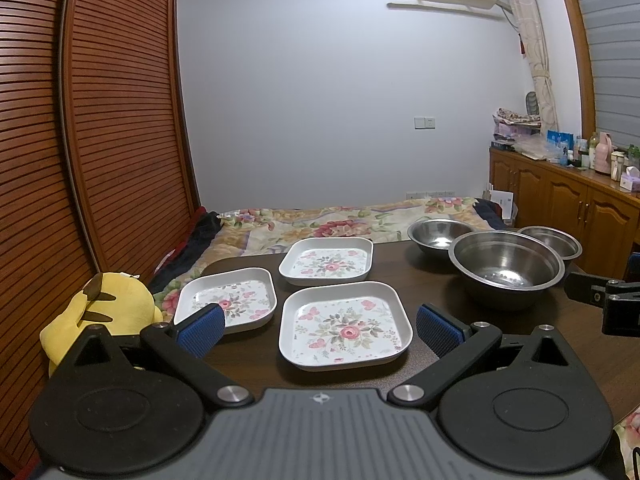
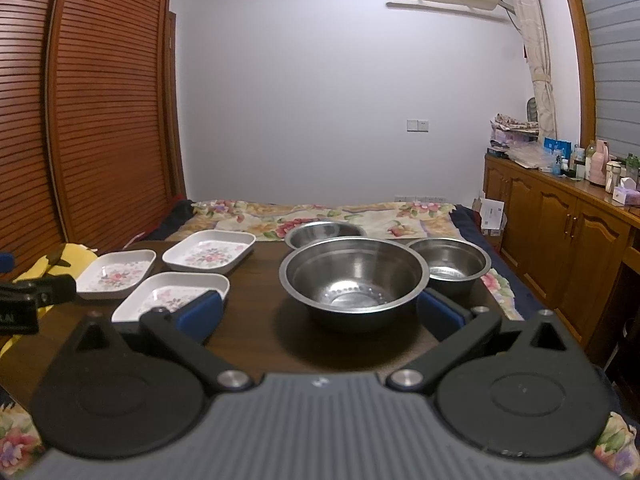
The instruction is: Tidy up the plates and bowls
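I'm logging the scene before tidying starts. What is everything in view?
square plates: 3, white with pink floral print, left part of table, apart
steel bowls: 3, silver, right part of table, largest nearest
table: 1, dark brown, under all dishes
plush toy: 1, yellow, beside table's left edge
bed: 1, floral cover, behind table
cabinet: 1, wooden, right wall, cluttered top
left claw: open, empty
right claw: open, empty
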